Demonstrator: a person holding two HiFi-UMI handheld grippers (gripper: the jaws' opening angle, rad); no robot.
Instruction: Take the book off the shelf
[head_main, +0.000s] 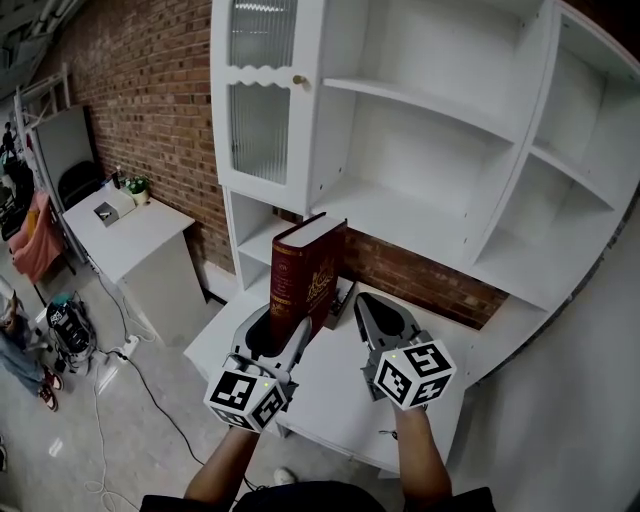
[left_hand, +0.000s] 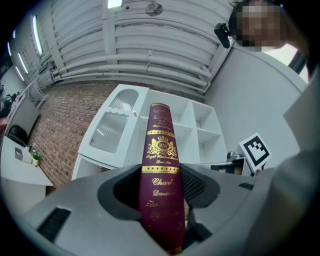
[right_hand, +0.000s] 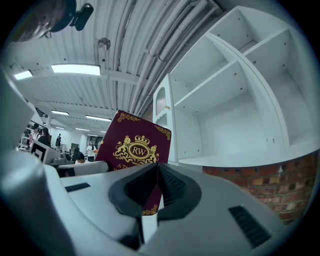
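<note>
We have the book (head_main: 308, 268) standing upright between the jaws of our left gripper (head_main: 284, 326), which is clamped across its lower spine and covers. Gripping low keeps the tall volume steady, with its gilt spine facing us. It sits clear of the shelf unit (head_main: 430, 190) beyond the gripper, so we judge the removal itself as good as done. Whether its bottom edge touches the bench (head_main: 335, 400) beneath the gripper we cannot quite tell, as the jaws hide it. Just right of the book, our right gripper (head_main: 367, 302) hovers with its jaws together and nothing in them, near enough to steady the cover should it tip.
</note>
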